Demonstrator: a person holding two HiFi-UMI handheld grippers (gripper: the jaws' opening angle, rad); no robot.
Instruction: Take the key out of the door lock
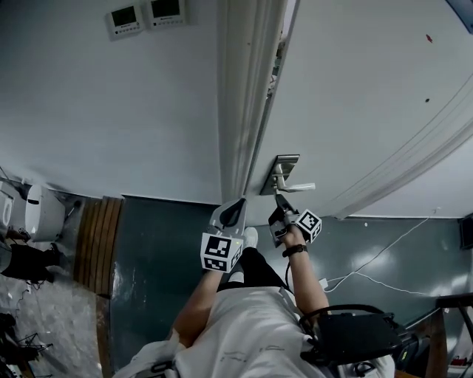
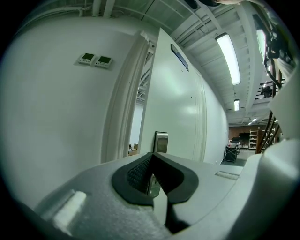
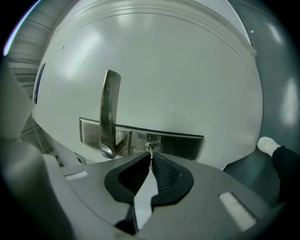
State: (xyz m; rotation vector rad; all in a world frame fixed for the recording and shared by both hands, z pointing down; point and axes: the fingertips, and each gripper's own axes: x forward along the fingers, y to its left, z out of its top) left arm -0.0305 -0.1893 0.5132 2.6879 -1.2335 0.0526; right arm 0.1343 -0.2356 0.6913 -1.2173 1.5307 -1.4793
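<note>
The small metal key sticks out of the steel lock plate on the white door, just right of the lever handle. My right gripper is shut on the key, its dark pads pinching the key's head. In the head view the right gripper reaches up to the lock plate just below the handle. My left gripper hangs beside the door's edge, apart from the lock. The left gripper is shut with nothing in it, and the lock plate shows edge-on beyond it.
The white door frame runs left of the slightly open door. Two wall controllers sit on the wall. A white cable lies on the grey floor, a black chair stands at lower right, and a white appliance at far left.
</note>
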